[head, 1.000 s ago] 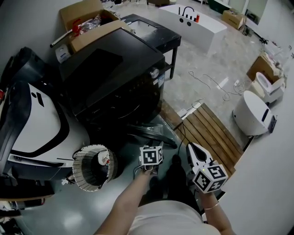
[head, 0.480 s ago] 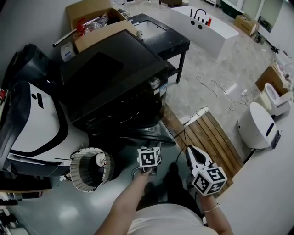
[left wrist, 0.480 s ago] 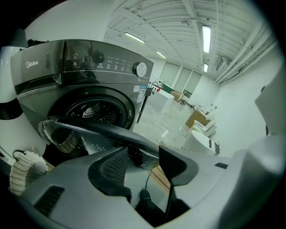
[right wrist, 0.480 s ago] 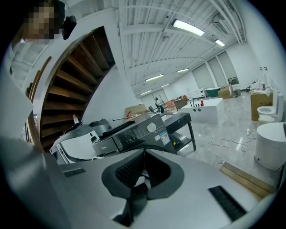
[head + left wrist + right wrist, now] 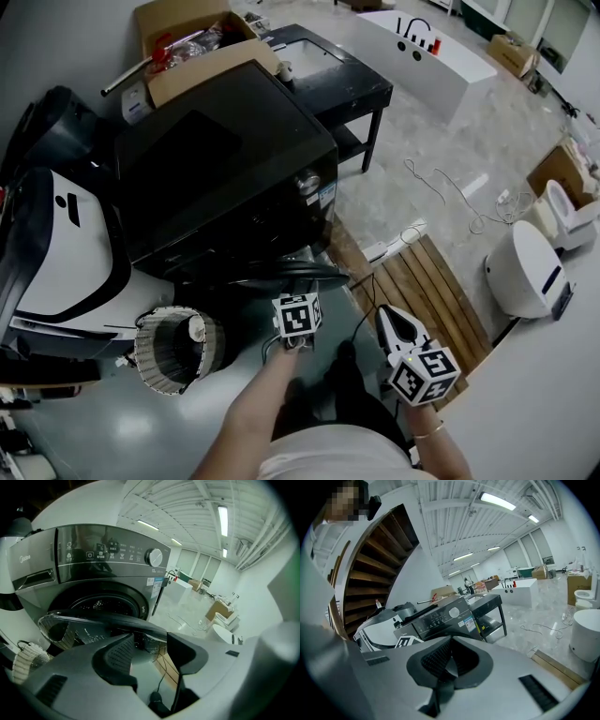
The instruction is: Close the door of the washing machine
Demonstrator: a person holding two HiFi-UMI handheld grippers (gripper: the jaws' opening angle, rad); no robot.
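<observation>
The black front-loading washing machine [image 5: 225, 159] stands with its door [image 5: 298, 273] swung open toward me. In the left gripper view the door [image 5: 101, 619] shows edge-on, its glass bowl in front of the drum opening [image 5: 101, 605]. My left gripper [image 5: 146, 645] is open just short of the door's rim, with nothing between its fingers; its marker cube [image 5: 296, 314] sits right below the door. My right gripper [image 5: 388, 320] hovers to the right over the floor, apart from the machine. Its jaws [image 5: 446, 657] are shut and hold nothing.
A wicker basket [image 5: 173, 349] stands on the floor left of the door. A wooden slatted platform [image 5: 427, 281] and a white round appliance [image 5: 525, 272] lie to the right. A black table [image 5: 342, 84] and a cardboard box [image 5: 187, 47] are behind the machine.
Both grippers have moved closer to the washing machine, the left one up to the door's edge. The door stays open and the jaws look the same.
</observation>
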